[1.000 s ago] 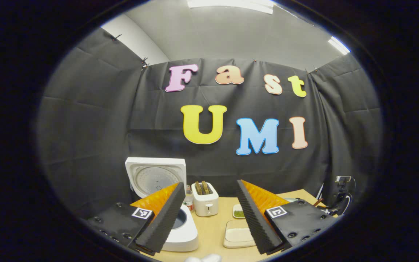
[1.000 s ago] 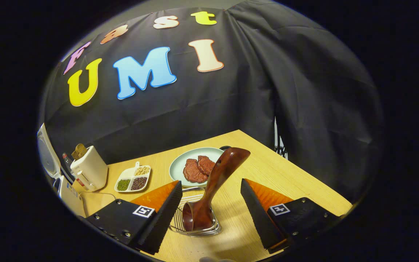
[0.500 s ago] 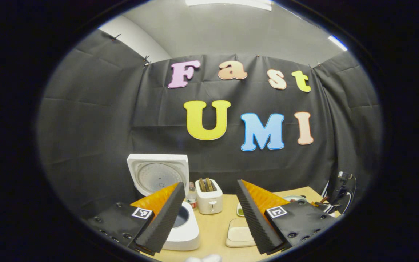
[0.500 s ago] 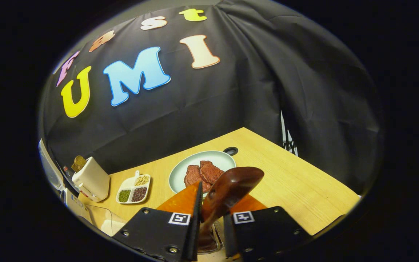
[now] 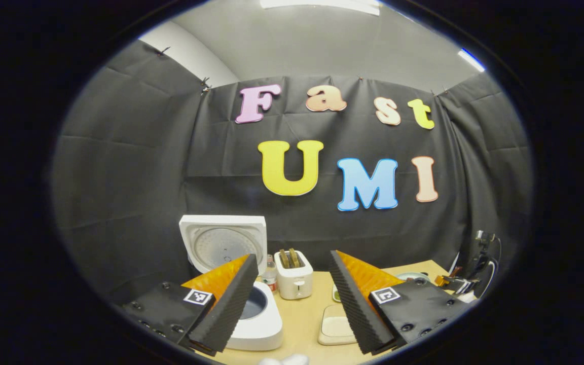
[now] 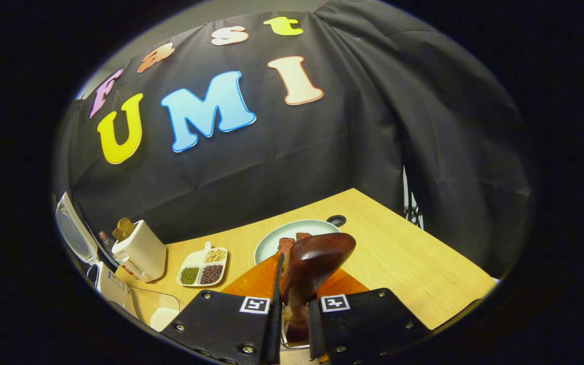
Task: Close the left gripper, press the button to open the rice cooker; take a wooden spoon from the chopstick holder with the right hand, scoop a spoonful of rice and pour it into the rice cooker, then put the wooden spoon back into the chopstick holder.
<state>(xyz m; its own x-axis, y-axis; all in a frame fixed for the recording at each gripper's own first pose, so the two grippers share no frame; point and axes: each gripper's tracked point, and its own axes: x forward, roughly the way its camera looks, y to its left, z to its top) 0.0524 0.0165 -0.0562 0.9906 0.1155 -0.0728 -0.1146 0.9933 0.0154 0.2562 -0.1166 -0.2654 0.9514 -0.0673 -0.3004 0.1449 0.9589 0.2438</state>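
Now raised off the wooden table (image 6: pixel 413 263), right hand-held gripper (image 6: pixel 292 304) pinching wooden spoon (image 6: pixel 312 263); left hand-held gripper (image 5: pixel 292 299) spread.

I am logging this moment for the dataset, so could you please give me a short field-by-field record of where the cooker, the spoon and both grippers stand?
rice cooker: on the table, lid raised upright
wooden spoon: handle clamped in the right gripper
chopstick holder: wire rim barely visible beneath the spoon, too hidden to place
left gripper: fingers apart, holding nothing, near the cooker
toaster: beside the cooker
task stage: cooker open, spoon gripped, scooping not yet done
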